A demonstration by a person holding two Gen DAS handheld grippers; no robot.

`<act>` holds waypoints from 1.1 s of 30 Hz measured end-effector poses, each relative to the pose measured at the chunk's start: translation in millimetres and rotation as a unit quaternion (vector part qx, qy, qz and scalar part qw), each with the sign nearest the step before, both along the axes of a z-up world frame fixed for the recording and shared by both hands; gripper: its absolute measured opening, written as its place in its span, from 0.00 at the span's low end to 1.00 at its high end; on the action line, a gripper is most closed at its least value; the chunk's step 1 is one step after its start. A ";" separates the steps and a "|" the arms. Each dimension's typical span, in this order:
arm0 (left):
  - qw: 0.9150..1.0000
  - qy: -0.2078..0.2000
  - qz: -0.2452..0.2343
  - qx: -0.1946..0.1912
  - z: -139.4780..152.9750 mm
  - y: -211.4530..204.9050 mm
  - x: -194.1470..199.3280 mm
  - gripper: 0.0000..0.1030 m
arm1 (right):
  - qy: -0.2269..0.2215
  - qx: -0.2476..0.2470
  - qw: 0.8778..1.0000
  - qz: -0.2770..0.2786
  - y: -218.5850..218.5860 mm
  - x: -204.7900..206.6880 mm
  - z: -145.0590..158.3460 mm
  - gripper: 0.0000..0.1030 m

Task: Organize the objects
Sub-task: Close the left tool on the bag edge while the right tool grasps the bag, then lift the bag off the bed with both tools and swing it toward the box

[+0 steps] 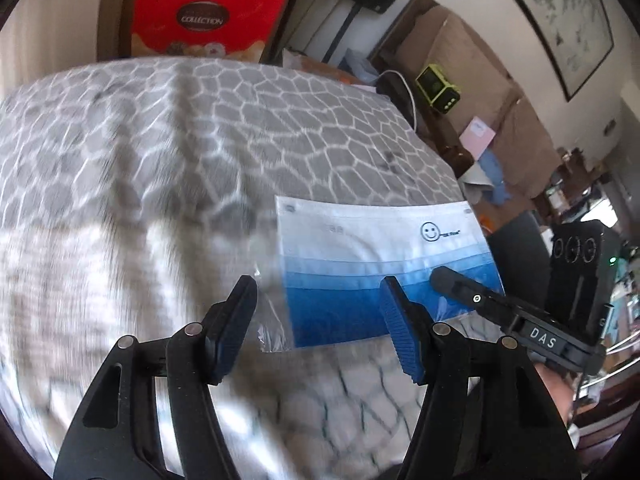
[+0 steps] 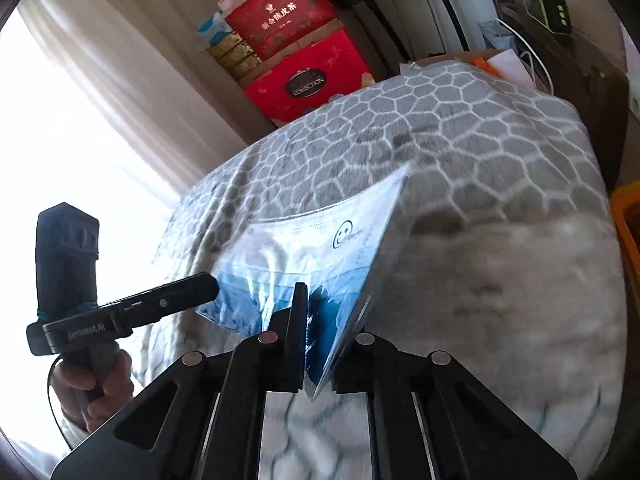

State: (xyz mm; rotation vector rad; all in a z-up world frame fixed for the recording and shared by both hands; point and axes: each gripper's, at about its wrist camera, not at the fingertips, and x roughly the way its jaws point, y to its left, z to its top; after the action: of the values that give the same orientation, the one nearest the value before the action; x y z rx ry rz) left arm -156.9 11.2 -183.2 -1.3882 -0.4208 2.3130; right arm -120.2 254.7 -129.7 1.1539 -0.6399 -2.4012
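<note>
A clear plastic pack (image 1: 360,240) with a white-to-blue gradient and a smiley print lies on the grey-and-white honeycomb blanket (image 1: 200,128). My right gripper (image 2: 310,312) is shut on the pack's (image 2: 320,248) near blue edge and lifts that edge, so the pack stands tilted. Its right finger is hidden behind the plastic. In the left wrist view the right gripper (image 1: 446,278) reaches onto the pack's right corner. My left gripper (image 1: 318,292) is open above the blanket at the pack's near left corner, with its right finger over the blue part and nothing pinched. It shows as a dark bar (image 2: 196,286) in the right wrist view.
Red gift boxes (image 1: 208,20) are stacked beyond the blanket's far edge. A lime-green device (image 1: 438,88) and a white cable sit on the cluttered brown sofa at the right. An orange bin (image 2: 628,224) stands beside the blanket's right edge. A bright curtained window (image 2: 60,120) is at the left.
</note>
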 end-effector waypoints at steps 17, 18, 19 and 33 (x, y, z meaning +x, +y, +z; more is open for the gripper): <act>0.969 -0.075 0.015 0.235 -28.3 13.7 82.6 0.67 | -0.048 -0.260 0.964 -0.035 68.3 84.1 -18.0 0.05; 0.965 -0.083 0.025 0.246 -31.2 13.8 79.8 0.69 | -0.049 -0.260 0.964 -0.030 65.4 86.1 -17.5 0.05; 0.961 -0.089 0.036 0.258 -33.6 14.4 76.5 0.69 | -0.051 -0.260 0.964 -0.025 62.3 87.9 -17.8 0.05; 0.977 -0.021 0.089 0.195 -31.7 36.6 76.1 0.03 | -0.015 -0.079 0.996 -0.034 33.5 90.2 2.9 0.05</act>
State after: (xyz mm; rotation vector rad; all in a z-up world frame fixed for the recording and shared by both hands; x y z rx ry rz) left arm -80.8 47.8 -214.9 -1.2466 -0.9891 2.1812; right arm -30.0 288.2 -126.8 1.1205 -0.8746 -2.3450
